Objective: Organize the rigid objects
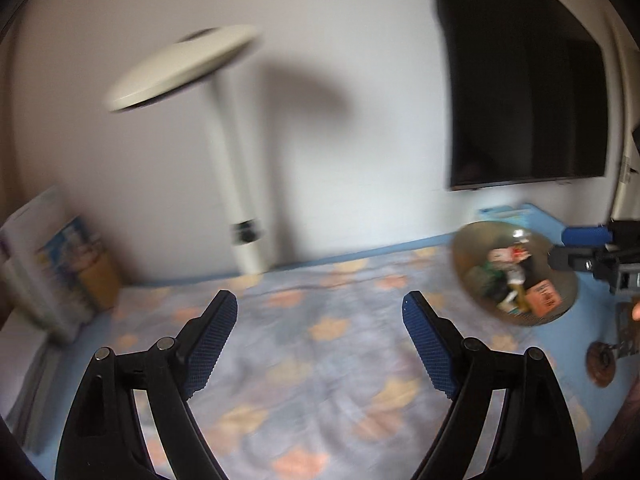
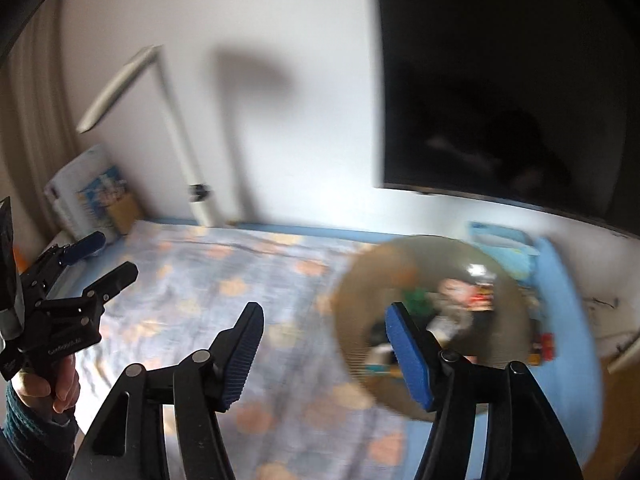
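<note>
A clear glass bowl holding several small rigid items stands at the right of a table covered by a flowered cloth. My left gripper is open over bare cloth, left of the bowl, with nothing between its fingers. My right gripper is also open and empty, its right finger in front of the bowl. In the left wrist view the right gripper shows at the right edge, beside the bowl. A hand holds the left gripper at the left of the right wrist view. Both views are blurred.
A white desk lamp stands at the back by the wall, with a stack of books at the far left. A black screen hangs at the upper right. Blue packets lie behind the bowl; a small brown round thing lies right.
</note>
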`<move>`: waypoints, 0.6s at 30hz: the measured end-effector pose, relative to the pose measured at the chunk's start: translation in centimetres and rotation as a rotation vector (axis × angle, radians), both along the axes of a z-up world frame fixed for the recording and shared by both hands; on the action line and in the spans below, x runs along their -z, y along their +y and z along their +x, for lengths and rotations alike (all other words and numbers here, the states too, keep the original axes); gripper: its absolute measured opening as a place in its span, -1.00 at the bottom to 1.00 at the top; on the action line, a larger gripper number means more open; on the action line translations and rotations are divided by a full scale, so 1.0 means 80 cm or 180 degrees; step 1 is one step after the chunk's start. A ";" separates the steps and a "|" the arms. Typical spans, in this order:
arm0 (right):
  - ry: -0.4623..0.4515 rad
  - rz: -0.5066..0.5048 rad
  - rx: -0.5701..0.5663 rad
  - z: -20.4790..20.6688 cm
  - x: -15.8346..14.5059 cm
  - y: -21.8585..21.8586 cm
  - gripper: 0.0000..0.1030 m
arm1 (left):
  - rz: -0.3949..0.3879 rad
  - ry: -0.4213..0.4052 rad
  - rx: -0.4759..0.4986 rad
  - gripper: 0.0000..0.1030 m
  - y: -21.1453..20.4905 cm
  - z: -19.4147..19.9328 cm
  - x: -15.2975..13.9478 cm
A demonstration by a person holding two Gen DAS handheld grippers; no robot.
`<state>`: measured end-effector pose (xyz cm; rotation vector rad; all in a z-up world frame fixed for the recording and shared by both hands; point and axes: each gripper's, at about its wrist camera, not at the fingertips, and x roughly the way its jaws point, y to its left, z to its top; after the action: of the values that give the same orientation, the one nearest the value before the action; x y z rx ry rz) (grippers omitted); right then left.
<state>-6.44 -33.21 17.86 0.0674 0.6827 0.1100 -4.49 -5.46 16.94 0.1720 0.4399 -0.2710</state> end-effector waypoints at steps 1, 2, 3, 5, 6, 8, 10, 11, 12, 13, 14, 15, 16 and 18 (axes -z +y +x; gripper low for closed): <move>-0.0038 0.0023 -0.0080 -0.002 0.005 0.020 0.20 | -0.0006 -0.0006 -0.0102 0.63 0.018 -0.006 0.003; -0.0086 0.0028 -0.0138 -0.005 0.012 0.038 0.20 | -0.0031 -0.0008 -0.0184 0.65 0.032 -0.010 0.008; -0.0132 0.0019 -0.0179 -0.007 0.019 0.054 0.20 | -0.0061 -0.0001 -0.0256 0.66 0.046 -0.015 0.013; -0.0188 -0.0001 -0.0227 -0.011 0.040 0.088 0.20 | -0.0104 0.0026 -0.0390 0.70 0.068 -0.023 0.029; -0.0182 0.0034 -0.0256 -0.012 0.051 0.100 0.20 | -0.0115 0.0041 -0.0451 0.70 0.076 -0.025 0.039; -0.0146 0.0148 -0.0311 -0.012 0.078 0.121 0.20 | -0.0166 0.0137 -0.0544 0.71 0.085 -0.025 0.067; -0.0031 0.0241 -0.0282 -0.008 0.109 0.141 0.20 | -0.0180 0.0252 -0.0558 0.71 0.086 -0.023 0.093; 0.0020 0.0253 -0.0280 -0.006 0.121 0.146 0.20 | -0.0144 0.0281 -0.0582 0.71 0.085 -0.020 0.108; 0.0068 0.0260 -0.0289 -0.004 0.133 0.152 0.20 | -0.0114 0.0304 -0.0603 0.71 0.084 -0.017 0.118; 0.0108 0.0256 -0.0314 -0.001 0.145 0.159 0.20 | -0.0116 0.0350 -0.0615 0.71 0.081 -0.012 0.133; 0.0119 0.0216 -0.0358 0.001 0.158 0.169 0.20 | -0.0152 0.0392 -0.0625 0.71 0.082 -0.008 0.142; 0.0113 0.0190 -0.0375 0.002 0.164 0.172 0.20 | -0.0207 0.0450 -0.0644 0.71 0.084 -0.003 0.152; 0.0114 0.0130 -0.0385 0.005 0.174 0.179 0.20 | -0.0264 0.0517 -0.0663 0.70 0.086 0.002 0.163; 0.0161 0.0063 -0.0384 0.010 0.185 0.184 0.20 | -0.0352 0.0603 -0.0681 0.70 0.091 0.008 0.177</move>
<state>-5.63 -18.50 3.10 0.0480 0.7361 0.2315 -3.86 1.85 2.75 -0.0098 0.6248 -0.1009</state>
